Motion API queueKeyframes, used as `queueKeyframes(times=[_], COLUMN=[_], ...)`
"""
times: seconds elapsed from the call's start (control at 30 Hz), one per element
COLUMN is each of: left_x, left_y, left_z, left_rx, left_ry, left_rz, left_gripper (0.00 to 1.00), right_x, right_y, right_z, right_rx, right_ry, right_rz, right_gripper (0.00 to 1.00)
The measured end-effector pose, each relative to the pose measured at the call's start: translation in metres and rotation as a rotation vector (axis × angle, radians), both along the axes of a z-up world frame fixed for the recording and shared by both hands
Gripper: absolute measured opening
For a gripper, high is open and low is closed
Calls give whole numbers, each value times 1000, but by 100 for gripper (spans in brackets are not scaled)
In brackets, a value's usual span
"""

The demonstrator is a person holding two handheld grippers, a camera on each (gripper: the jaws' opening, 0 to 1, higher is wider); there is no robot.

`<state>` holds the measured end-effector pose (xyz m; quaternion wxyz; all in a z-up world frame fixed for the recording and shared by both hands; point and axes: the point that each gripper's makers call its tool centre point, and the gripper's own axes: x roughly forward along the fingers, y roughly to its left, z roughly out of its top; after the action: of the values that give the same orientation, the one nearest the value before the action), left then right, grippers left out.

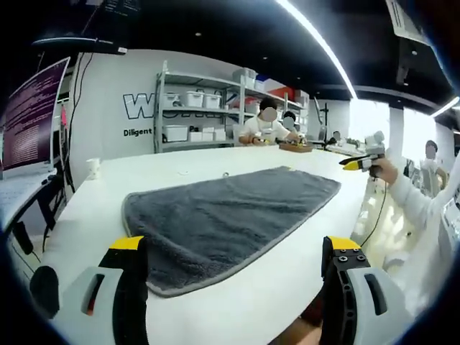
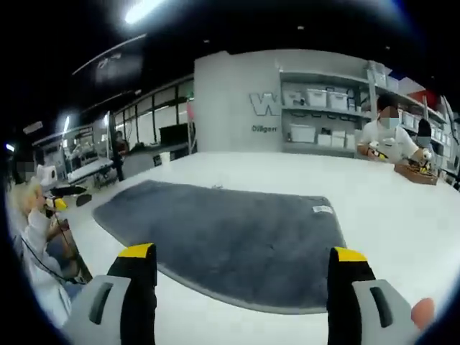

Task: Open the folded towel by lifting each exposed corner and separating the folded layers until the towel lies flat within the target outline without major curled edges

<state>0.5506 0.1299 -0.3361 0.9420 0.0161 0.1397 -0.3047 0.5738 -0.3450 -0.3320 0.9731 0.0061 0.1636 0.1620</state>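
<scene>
The grey towel (image 1: 230, 215) is already spread flat on the white counter (image 1: 165, 162); both grippers (image 1: 233, 262) (image 2: 243, 269) are held released, jaws apart, nothing grasped.

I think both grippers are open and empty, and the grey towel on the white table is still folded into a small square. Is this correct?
Not fully. The towel is already spread out long and flat on the white table, not a small folded square; the left gripper view shows this. The left gripper and right gripper are indeed open and empty.
</scene>
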Motion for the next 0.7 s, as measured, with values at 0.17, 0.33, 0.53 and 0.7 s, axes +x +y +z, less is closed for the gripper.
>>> queueKeyframes(times=[0.17, 0.33, 0.53, 0.7], left_x=[-6, -7, -12, -14], left_y=[13, 29, 32, 25], left_z=[-8, -20, -27, -28], left_rx=[-9, -11, -15, -28], left_ry=[24, 44, 55, 52], left_rz=[45, 90, 102, 104], left_gripper=[100, 100, 100, 100], right_x=[-15, -25, -29, -42], right_y=[6, 10, 17, 21], right_z=[-5, -8, -3, 5], right_rx=[11, 23, 73, 39], right_ry=[18, -10, -40, -33], right_rz=[-22, -63, -85, -96], right_gripper=[99, 99, 99, 99])
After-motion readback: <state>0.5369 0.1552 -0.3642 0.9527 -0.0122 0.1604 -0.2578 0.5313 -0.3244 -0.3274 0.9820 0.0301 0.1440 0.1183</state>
